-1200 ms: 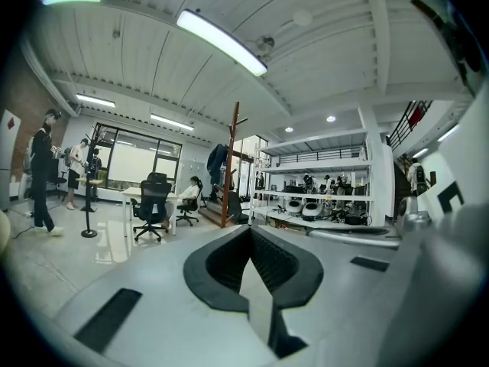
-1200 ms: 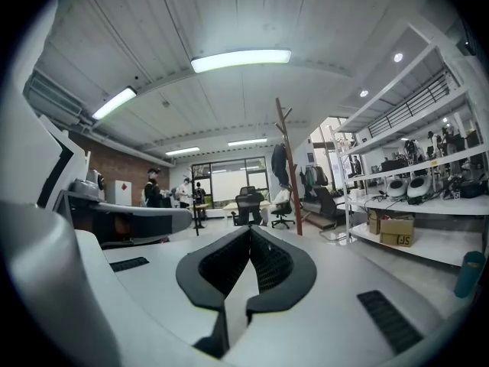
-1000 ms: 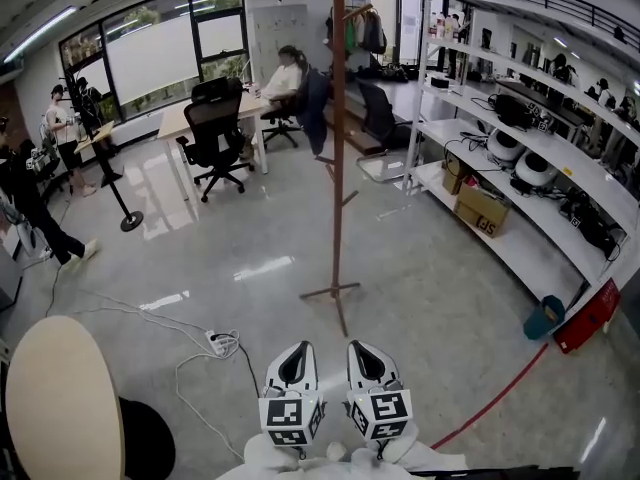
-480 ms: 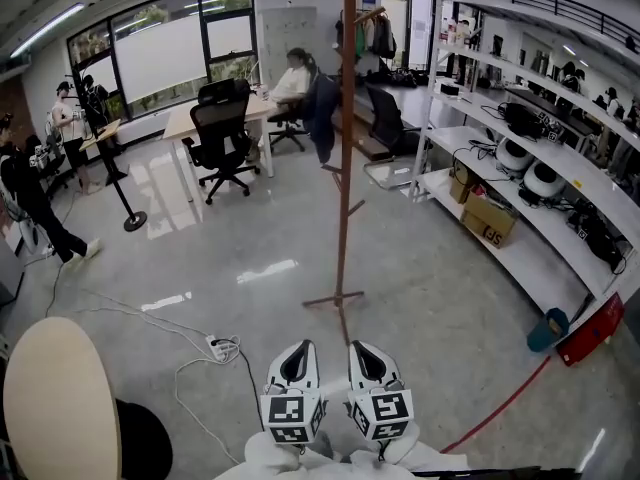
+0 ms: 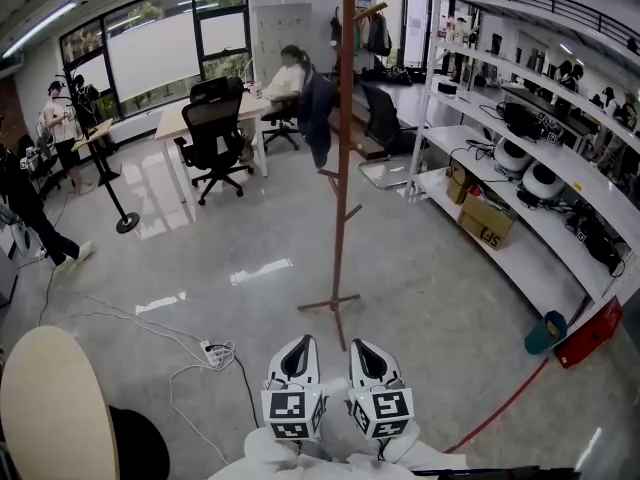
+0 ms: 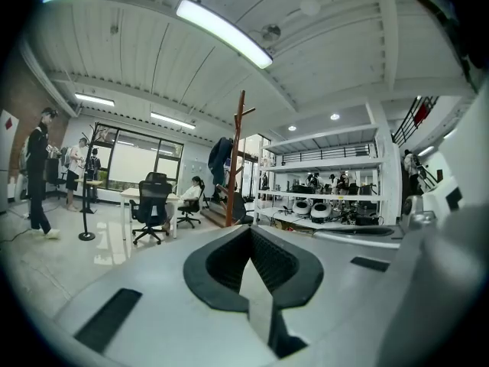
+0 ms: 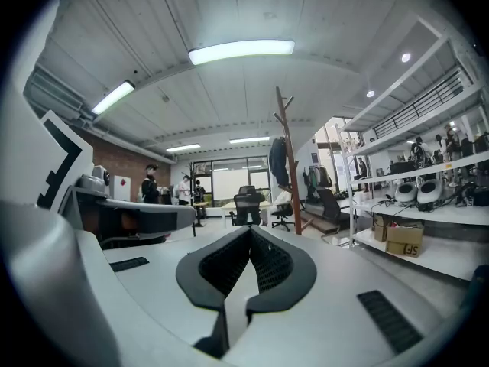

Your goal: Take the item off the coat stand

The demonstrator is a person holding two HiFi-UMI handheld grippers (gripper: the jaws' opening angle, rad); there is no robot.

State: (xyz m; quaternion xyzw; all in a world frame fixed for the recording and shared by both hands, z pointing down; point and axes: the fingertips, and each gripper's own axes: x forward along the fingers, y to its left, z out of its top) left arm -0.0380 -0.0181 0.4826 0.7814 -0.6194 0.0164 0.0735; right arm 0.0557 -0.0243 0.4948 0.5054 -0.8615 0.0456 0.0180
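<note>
Hanging jacket (image 5: pixel 318 116), apparently well beyond right claw (image 5: pixel 362 348)

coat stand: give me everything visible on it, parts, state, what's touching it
The coat stand is a thin brown pole, wood by the look, standing upright on crossed feet on the grey glossy floor. Short pegs angle upward off it at several heights. A dark blue jacket hangs high up, left of the pole. The head view cuts off its top.
</note>
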